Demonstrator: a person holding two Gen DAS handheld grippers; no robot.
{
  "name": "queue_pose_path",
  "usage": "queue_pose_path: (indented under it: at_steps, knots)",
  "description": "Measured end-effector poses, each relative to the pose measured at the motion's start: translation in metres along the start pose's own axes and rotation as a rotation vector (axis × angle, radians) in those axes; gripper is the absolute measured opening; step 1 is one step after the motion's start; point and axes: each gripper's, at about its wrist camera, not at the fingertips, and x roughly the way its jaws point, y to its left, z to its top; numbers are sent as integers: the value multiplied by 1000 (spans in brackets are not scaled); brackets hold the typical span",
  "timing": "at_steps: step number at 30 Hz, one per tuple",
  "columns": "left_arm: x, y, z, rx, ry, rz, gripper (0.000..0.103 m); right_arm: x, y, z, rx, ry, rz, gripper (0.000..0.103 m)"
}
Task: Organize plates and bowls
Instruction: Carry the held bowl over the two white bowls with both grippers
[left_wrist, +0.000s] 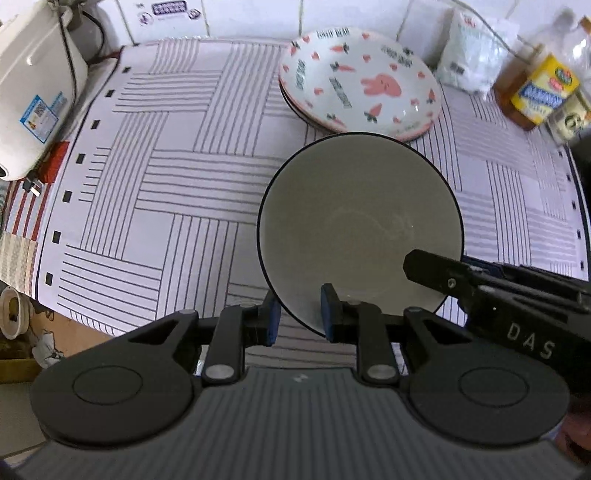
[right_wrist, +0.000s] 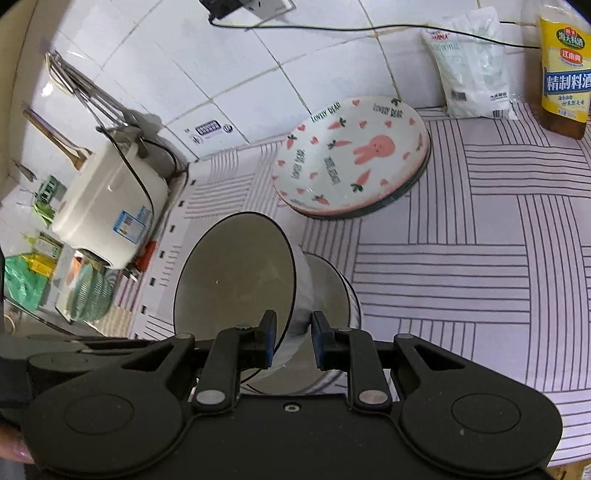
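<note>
**Bowl held by both claws above a second bowl**

Left wrist view shows the striped surface (left_wrist: 184, 177), the largest item in frame, carrying all the tableware. A rice cooker (left_wrist: 33, 85) stands at its left edge. At the rear, the rabbit-print plate (left_wrist: 360, 83) sits on top of at least one other plate, so the plates appear already grouped.

The bowl (left_wrist: 360, 221), pale inside with a dark rim, is nearest the cameras. The left claw (left_wrist: 299, 314) pinches its near rim, one finger outside the wall and one inside. The right claw (right_wrist: 293, 339) straddles the opposite wall of the same bowl in the right wrist view, pads close against it; full contact cannot be confirmed. This two-sided hold likely keeps the bowl steady.

A second bowl (right_wrist: 332, 291) stands just behind and below the tilted one, which suggests the held bowl is to be nested into it.
</note>
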Motion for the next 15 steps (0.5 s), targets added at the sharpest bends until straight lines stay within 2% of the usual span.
queue_pose_path:
  at_steps: [8,15]
  knots:
    - [7,-8,3,30,41,1,22,0,-3,-8,-5,9,-28,25]
    - [15,-2,5,-11,80,-51,26,3,1,-9,-73,-4,-57,24]
